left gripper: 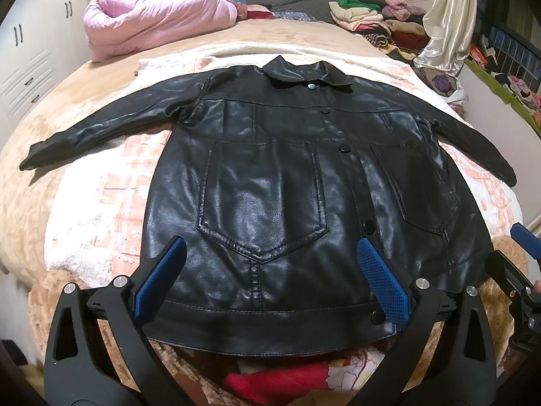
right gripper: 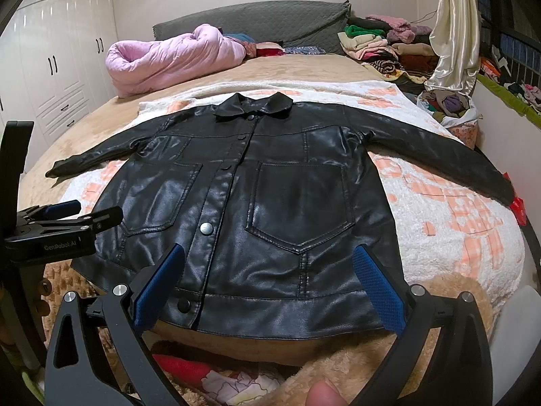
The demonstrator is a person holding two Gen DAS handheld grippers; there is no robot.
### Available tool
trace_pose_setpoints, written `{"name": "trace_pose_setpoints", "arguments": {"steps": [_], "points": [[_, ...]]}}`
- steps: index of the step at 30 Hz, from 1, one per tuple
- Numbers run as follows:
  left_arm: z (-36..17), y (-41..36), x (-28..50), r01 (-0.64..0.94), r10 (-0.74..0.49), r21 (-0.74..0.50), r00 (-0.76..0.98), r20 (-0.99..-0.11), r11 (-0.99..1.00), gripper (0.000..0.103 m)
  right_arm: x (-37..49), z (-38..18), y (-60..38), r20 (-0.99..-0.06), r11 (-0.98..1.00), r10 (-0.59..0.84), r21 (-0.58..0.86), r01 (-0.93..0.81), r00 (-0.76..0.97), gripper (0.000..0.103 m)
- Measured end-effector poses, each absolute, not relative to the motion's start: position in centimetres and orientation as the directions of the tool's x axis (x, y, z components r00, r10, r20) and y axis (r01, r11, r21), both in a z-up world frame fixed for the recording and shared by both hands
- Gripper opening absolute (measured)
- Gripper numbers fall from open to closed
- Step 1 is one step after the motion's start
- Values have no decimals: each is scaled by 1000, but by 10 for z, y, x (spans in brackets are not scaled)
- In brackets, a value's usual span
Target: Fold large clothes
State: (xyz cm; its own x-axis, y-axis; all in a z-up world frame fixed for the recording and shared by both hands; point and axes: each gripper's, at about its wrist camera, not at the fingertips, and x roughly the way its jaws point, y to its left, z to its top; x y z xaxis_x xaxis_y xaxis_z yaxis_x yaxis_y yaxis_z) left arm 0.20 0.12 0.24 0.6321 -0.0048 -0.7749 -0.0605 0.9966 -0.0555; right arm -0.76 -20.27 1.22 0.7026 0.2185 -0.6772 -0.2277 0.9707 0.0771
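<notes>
Black leather-look jacket [left gripper: 270, 176] lies face up and buttoned on the patterned blanket [left gripper: 101, 203], collar [left gripper: 306, 72] at its far end, both sleeves spread wide to either side of the body. Nothing is folded yet, so this looks like the start: laid flat, first fold pending. The left gripper [left gripper: 270, 280] hovers over the hem [left gripper: 270, 324] with its jaws spread wide and nothing between them; the right gripper [right gripper: 268, 287] hangs likewise over the hem nearer the jacket's other side, jaws apart and empty. Whether the blue pads [left gripper: 382, 280] touch the leather I cannot quite tell. Next, I judge, each gripper must travel outward from the hem to a sleeve [left gripper: 101, 128] and bring it across the chest.
</notes>
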Motion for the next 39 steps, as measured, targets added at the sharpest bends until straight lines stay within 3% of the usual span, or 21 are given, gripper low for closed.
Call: {"name": "trace_pose_setpoints", "arguments": {"steps": [20,39], "points": [[1,-2,8,-54,-5,-51,634,-773,997,95,-2,11,-200,-679,968,223,69,-242,699,99],[38,2,68,-75,1,-66,671,-741,995,95,50,36,-198,-666,968,211,40,-248,715,99]]}}
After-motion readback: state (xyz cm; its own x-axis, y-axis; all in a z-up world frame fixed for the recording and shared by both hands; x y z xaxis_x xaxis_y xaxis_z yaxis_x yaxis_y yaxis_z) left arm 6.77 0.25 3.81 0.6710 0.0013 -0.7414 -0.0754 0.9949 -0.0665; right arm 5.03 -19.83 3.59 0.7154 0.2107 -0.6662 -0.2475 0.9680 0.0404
